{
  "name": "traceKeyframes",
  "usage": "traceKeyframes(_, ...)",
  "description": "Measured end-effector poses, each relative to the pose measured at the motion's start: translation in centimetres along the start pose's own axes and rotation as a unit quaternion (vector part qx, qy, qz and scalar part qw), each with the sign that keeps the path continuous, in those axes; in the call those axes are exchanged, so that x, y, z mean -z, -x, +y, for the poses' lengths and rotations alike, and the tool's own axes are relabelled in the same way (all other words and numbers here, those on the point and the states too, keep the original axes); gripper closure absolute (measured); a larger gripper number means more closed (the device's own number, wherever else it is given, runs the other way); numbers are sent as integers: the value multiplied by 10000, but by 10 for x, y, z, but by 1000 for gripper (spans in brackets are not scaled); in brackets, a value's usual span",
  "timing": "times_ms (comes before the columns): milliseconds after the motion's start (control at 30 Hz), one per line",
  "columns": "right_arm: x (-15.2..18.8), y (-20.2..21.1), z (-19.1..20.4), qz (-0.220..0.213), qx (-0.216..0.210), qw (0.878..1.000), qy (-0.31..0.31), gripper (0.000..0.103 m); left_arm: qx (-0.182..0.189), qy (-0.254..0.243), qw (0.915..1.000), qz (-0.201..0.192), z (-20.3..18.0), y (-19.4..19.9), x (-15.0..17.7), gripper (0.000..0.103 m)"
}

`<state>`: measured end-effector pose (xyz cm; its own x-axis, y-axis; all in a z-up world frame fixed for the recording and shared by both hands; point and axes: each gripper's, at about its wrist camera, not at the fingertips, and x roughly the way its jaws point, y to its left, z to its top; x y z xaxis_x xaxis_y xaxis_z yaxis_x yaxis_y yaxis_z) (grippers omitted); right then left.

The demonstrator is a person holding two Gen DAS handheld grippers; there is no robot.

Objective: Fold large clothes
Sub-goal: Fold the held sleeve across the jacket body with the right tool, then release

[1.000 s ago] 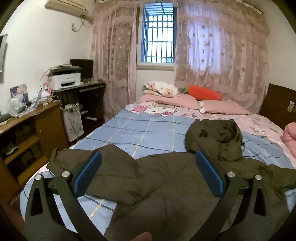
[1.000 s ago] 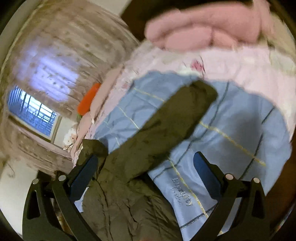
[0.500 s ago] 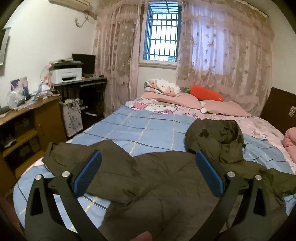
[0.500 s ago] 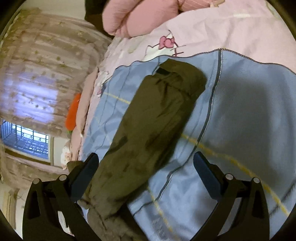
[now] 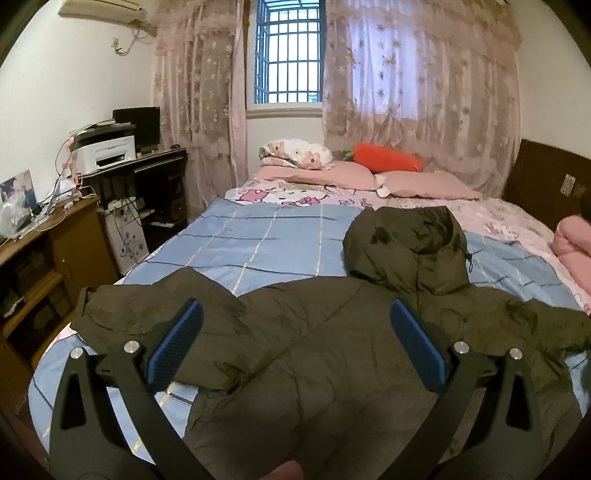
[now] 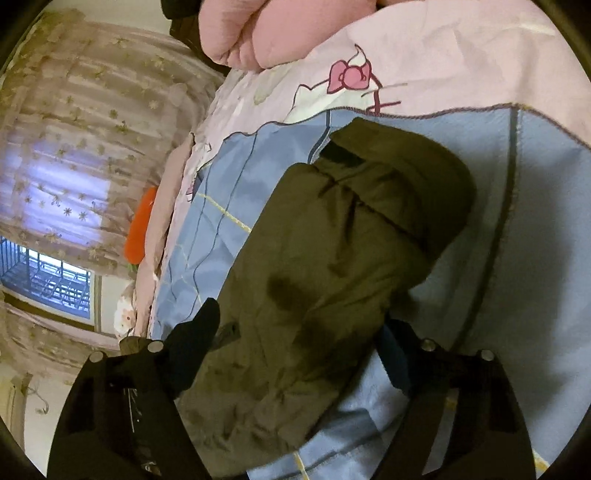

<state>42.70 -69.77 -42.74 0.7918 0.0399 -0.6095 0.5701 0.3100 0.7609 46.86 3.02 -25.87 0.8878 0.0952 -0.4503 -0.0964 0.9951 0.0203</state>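
A large olive-green hooded jacket [image 5: 314, 354] lies spread flat on the blue checked bed cover [image 5: 258, 243], hood [image 5: 406, 243] toward the pillows, sleeves out to both sides. My left gripper [image 5: 293, 343] is open and empty, held above the jacket's body. My right gripper [image 6: 299, 350] is open and low over the jacket's right sleeve [image 6: 332, 266], one finger on each side of it, with the cuff [image 6: 406, 173] lying beyond the fingertips. I cannot tell whether the fingers touch the cloth.
Pink pillows [image 5: 354, 175] and an orange carrot cushion [image 5: 384, 162] lie at the head of the bed. A folded pink quilt [image 6: 266, 33] sits at the bed's right side. A desk with a printer [image 5: 107, 153] and a wooden cabinet [image 5: 48, 251] stand left.
My right gripper has dropped down and in toward the right sleeve, which now fills the space between its fingers. My left gripper has shifted slightly, still above the jacket.
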Motion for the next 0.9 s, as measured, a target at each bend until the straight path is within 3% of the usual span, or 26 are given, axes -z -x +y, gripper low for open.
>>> traceKeyframes(33, 0, -1, 0, -82, 2, 10000, -34, 37, -16, -22, 10000, 32, -1, -2, 1, 2)
traceKeyframes(100, -2, -1, 1, -209, 109, 9997, -39, 69, -16, -38, 9999, 101, -1, -6, 4, 2)
traceKeyframes(300, -7, 5, 19, -205, 162, 9989, 381, 95, -136, -84, 9995, 271, 4, -17, 9, 2)
traceKeyframes(700, 14, 47, 111, -592, 87, 9893, 1331, 100, -206, -18, 9986, 484, 34, -14, 9, 2)
traceKeyframes(900, 51, 79, 186, -663, 214, 9720, 2246, 100, -129, 115, 9983, 548, 51, -5, 6, 2)
